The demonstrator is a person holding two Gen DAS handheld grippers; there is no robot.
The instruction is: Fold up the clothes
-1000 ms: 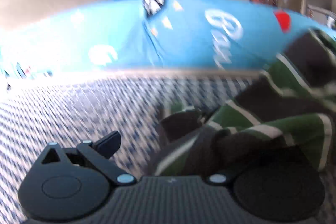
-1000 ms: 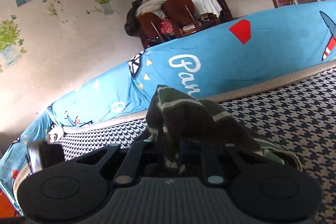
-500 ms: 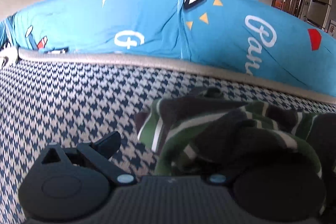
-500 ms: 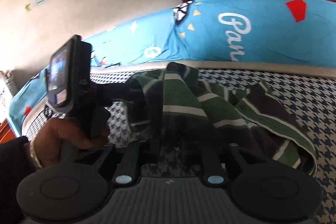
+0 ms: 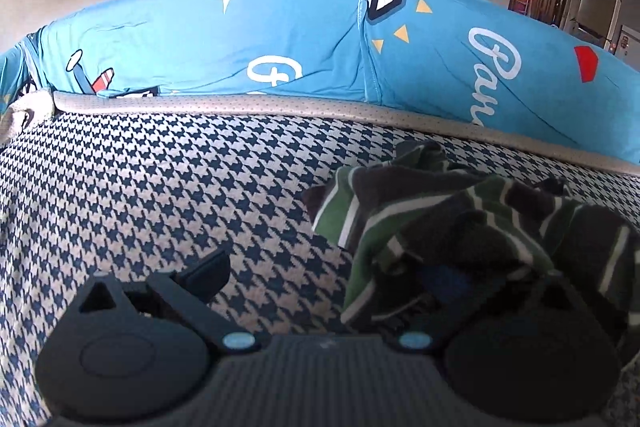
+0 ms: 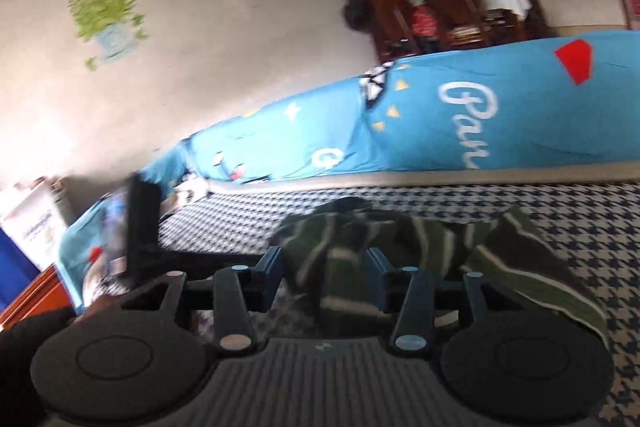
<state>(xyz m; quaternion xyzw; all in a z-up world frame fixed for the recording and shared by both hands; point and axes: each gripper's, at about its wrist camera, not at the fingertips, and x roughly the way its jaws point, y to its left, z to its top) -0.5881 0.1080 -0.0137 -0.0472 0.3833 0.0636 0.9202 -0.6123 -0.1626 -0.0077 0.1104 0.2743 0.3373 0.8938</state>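
Stretching across the whole near ground is a houndstooth-covered seat, dark blue checks on a pale weave, edged at the far side by a grey piped border. Behind that border rises a bright blue printed cover with white lettering, stars and a red patch, and beyond it stand dark wooden chairs heaped with clothes against a wall with plant stickers.

On the seat, toward the right and nearer the far border than the near edge, lies the striped garment, green and dark brown with thin white lines, crumpled into a loose heap.

At the near edge of that heap, the right gripper has its jaws opening, with a fold of the garment between the two fingers; the pads no longer press it.

To the left of the heap, the left gripper stands wide apart: its left finger sits over bare houndstooth, while its right finger is buried under the cloth.
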